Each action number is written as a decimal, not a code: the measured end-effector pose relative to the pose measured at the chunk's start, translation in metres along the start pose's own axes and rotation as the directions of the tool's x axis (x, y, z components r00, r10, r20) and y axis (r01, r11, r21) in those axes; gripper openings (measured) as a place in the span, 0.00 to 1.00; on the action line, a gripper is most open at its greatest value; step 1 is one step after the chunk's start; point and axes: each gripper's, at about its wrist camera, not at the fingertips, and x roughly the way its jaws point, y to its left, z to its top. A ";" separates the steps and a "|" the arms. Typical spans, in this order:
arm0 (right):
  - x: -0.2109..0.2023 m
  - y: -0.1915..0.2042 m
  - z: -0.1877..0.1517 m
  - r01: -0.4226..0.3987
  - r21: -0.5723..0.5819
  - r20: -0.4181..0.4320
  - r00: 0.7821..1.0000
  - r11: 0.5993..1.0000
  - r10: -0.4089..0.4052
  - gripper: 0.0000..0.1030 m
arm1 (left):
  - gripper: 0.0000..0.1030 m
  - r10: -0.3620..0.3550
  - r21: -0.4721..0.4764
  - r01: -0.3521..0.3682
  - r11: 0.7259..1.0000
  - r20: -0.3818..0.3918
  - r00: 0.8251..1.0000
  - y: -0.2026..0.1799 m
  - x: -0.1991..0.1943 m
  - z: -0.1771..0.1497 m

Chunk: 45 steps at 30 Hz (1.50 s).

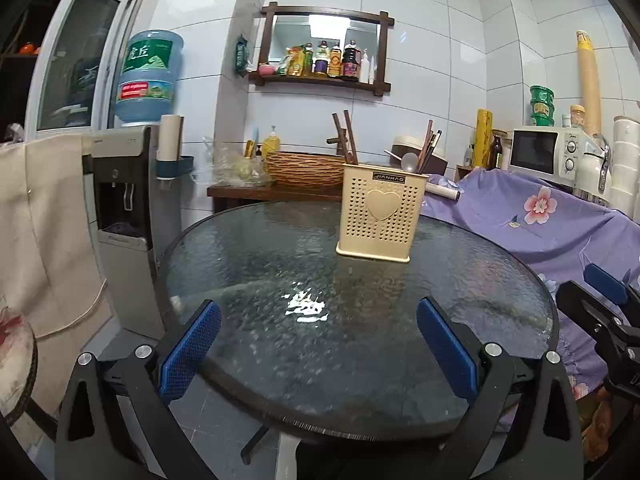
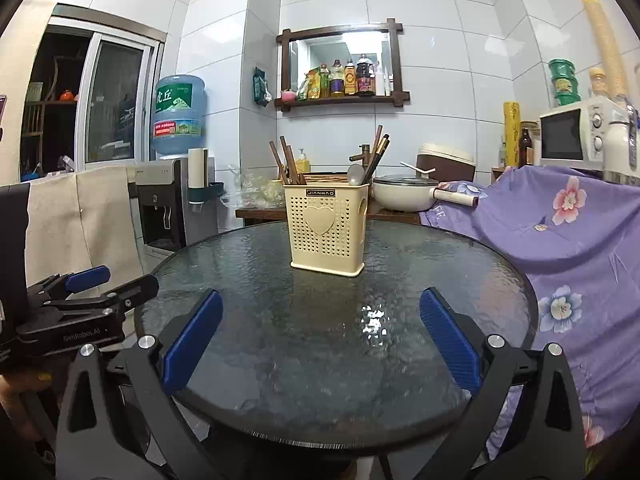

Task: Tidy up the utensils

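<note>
From your left wrist view, the left gripper gapes wide and empty over the table's near edge; the utensil holder stands toward its far edge.

From your right wrist view, the right gripper is equally wide and empty. Approach the chopsticks from above, slowly.

Place: we see a home kitchen.
Walls: white tiles.
Appliances: we spot a microwave, water dispenser, rice cooker.
Shelf: sauce bottles.
Table: round glass top.
</note>
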 end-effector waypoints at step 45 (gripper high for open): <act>-0.035 0.006 -0.010 0.013 0.006 0.046 0.999 1.000 -0.013 0.94 | 0.94 0.072 -0.014 -0.071 0.997 0.081 0.994 0.007 -0.048 -0.005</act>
